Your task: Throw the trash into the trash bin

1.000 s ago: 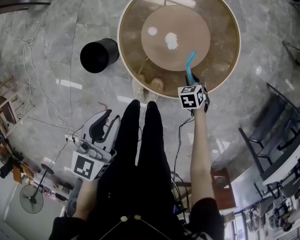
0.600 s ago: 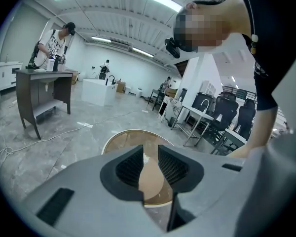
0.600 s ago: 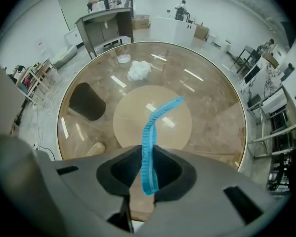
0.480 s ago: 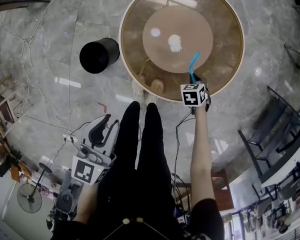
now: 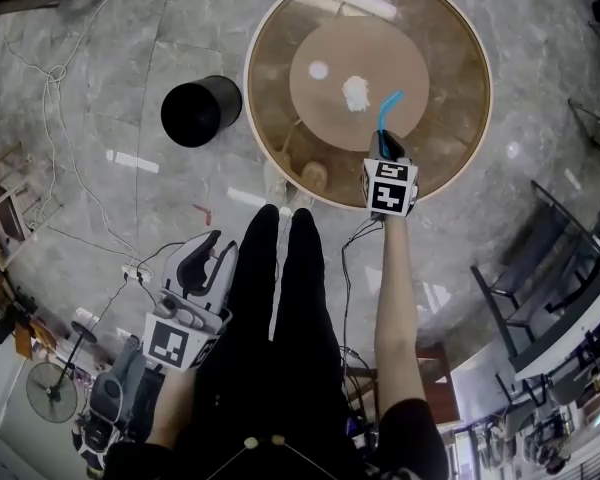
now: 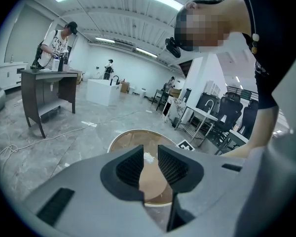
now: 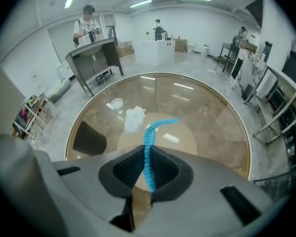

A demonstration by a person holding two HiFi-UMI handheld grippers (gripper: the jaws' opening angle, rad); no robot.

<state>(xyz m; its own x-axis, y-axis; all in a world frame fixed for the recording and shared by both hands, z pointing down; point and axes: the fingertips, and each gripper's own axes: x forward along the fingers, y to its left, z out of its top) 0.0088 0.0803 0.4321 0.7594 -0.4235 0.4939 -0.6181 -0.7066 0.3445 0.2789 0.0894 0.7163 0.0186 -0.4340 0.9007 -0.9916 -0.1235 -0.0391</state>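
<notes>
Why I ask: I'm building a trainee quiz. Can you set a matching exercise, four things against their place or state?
1 blue strip
2 white wad
3 black bin
4 left gripper

A on the floor beside the round table
B open, empty
C on the round table
D pinched in the right gripper

Pairs: 1-D, 2-C, 3-A, 4-B

The right gripper's jaws have just been closing on the strip.
</notes>
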